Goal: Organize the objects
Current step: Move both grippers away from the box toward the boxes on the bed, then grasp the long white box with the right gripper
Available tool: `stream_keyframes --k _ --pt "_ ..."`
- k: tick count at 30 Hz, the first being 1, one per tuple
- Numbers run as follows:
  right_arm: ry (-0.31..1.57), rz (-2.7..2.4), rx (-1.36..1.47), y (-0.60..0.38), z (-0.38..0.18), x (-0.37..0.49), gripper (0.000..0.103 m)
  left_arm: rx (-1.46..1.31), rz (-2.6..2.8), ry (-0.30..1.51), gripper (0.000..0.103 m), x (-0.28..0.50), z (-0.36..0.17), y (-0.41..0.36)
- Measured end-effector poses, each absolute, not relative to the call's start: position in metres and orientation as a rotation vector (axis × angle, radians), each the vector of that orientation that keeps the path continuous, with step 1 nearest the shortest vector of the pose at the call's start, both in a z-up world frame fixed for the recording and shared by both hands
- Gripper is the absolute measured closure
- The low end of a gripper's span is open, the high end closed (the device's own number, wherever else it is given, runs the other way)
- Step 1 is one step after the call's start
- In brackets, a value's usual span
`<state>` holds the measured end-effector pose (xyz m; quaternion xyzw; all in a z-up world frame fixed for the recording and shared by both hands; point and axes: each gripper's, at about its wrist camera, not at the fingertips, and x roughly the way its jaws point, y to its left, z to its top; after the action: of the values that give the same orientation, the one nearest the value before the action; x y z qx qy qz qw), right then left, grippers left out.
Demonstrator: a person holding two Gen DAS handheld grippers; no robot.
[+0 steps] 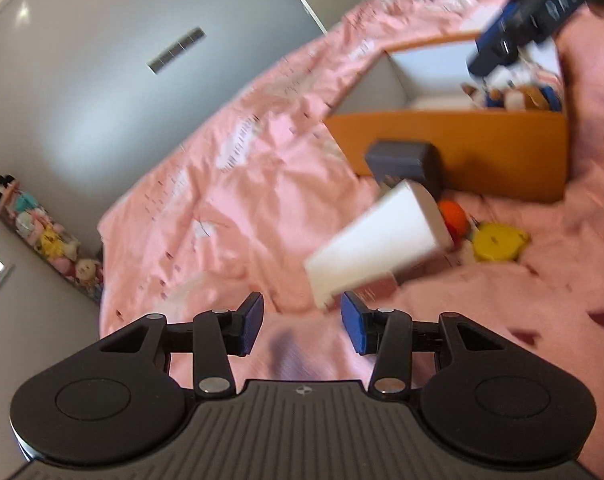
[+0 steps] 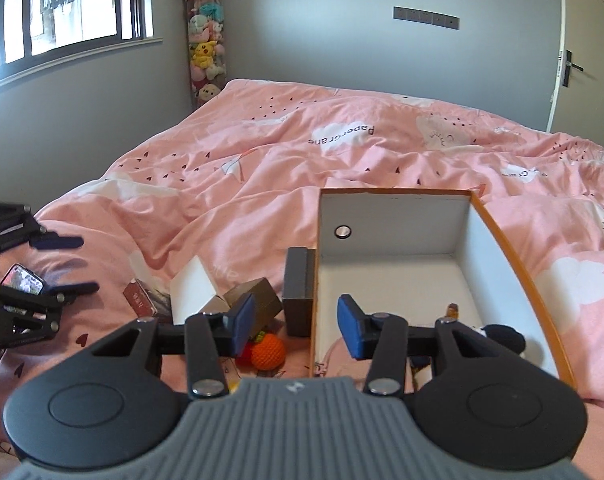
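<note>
An orange-edged white box [image 2: 502, 256] lies on the pink bed, with small toys in its near end [image 1: 514, 98]. Beside it lie a white box [image 1: 378, 240] [image 2: 194, 288], a dark grey box [image 1: 406, 160] [image 2: 298, 292], an orange knitted ball [image 2: 267, 352] [image 1: 454, 216], a yellow toy [image 1: 498, 242] and a red packet [image 2: 140, 300]. My left gripper [image 1: 302, 328] is open and empty, just short of the white box; it also shows in the right wrist view [image 2: 66, 264]. My right gripper [image 2: 296, 328] is open and empty over the box's left wall, seen too from the left wrist [image 1: 502, 44].
The pink duvet [image 2: 342, 152] covers the whole bed. A tall clear column of plush toys [image 2: 205, 52] stands in the corner by the window [image 2: 62, 4]. A door [image 2: 582, 60] is at the right. A phone [image 2: 22, 282] lies near the left gripper.
</note>
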<state>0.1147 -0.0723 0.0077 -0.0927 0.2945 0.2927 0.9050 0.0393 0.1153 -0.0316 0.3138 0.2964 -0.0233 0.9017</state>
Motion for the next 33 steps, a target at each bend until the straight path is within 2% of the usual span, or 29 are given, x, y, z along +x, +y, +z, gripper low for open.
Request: stream_keyframes --k 3,15,20,33 --pt "0.615 0.623 -0.211 -0.059 0.006 0.118 0.054 0.649 -0.031 0.563 0.050 0.046 -0.023 0.120" --pt "0.711 0.765 -0.407 0.010 -0.014 0.148 0.054 0.527 -0.092 0.646 0.046 0.087 -0.008 0.136" --pt "0.815 0.813 -0.466 0.042 -0.032 0.167 0.054 0.527 -0.139 0.716 0.042 0.096 -0.013 0.138" --pt "1.128 0.955 -0.528 0.101 -0.059 0.233 0.054 0.489 -0.221 0.850 0.040 0.117 -0.026 0.152"
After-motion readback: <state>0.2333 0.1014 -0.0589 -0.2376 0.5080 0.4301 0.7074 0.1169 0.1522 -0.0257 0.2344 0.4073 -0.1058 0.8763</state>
